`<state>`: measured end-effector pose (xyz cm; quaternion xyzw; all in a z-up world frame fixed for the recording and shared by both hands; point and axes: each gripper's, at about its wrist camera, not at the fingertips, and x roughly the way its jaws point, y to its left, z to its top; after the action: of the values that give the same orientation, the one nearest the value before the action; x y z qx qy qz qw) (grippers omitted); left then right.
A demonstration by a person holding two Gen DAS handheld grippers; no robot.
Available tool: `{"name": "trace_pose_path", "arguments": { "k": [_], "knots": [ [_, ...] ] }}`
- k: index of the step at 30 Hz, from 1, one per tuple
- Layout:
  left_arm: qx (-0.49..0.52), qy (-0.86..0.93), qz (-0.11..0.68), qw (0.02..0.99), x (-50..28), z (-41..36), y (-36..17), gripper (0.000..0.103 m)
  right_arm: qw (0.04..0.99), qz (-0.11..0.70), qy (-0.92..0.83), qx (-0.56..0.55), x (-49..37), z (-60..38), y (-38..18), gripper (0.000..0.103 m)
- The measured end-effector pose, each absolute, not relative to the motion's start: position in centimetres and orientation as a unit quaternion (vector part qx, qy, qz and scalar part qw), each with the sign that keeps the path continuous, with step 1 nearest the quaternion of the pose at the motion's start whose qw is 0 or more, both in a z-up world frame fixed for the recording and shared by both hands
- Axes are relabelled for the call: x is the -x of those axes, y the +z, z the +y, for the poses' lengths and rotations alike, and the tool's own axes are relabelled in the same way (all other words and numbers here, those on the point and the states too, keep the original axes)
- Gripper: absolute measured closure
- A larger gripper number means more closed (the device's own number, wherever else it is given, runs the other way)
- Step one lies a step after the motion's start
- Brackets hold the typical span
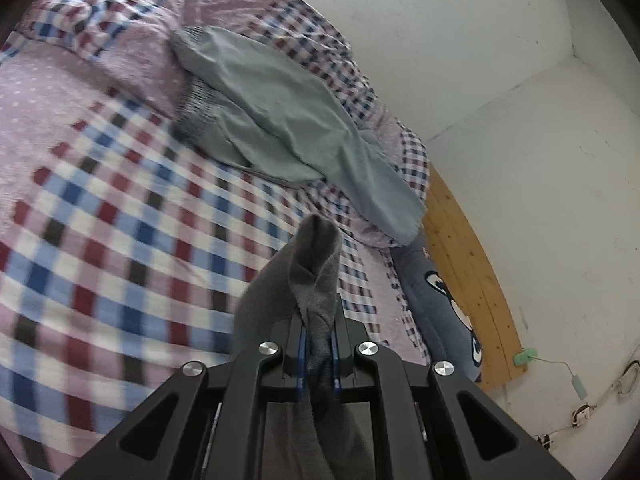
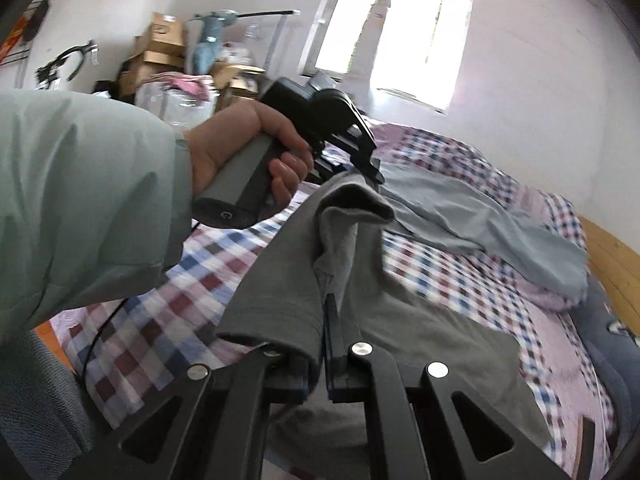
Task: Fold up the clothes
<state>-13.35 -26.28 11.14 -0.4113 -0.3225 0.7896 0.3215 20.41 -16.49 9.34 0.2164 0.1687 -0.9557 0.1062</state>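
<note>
both jaws clamp the dark grey garment — lifted above the checked bedspread.

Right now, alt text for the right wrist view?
The right gripper, shut on a dark grey garment, holds it above a checked bedspread. The person's left hand grips the left gripper, pinching the same garment farther along. A light grey garment lies beyond, under a bright window.

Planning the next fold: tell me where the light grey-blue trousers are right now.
The light grey-blue trousers lie crumpled on the checked bedspread, beyond the left gripper, one leg draping toward the wooden bed edge on the right.
</note>
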Motion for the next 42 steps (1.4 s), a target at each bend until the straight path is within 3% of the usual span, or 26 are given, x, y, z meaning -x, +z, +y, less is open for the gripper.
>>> {"name": "trace_pose_path", "arguments": {
  "k": [15, 28, 38, 42],
  "knots": [
    [0.448, 0.762, -0.308, 0.352, 13.0, -10.6, 10.2, 0.095, -0.022, 0.108, -0.963, -0.244, -22.3, -4.1, 10.3, 0.099],
    [0.495, 0.781, -0.265, 0.273, 11.5, -1.2, 6.2, 0.095, -0.071, 0.003, -0.955, -0.289, -23.2, 4.9, 9.0, 0.102],
    [0.503, 0.808, -0.199, 0.233, 10.7, 0.7, 7.3, 0.095, -0.055, -0.07, -0.933, -0.348, -22.1, 7.0, 6.7, 0.101],
    [0.485, 0.815, -0.205, 0.241, 9.2, -2.2, 9.1, 0.095, -0.026, -0.155, -0.912, -0.38, -21.3, 9.0, 5.0, 0.098]
  ]
}}
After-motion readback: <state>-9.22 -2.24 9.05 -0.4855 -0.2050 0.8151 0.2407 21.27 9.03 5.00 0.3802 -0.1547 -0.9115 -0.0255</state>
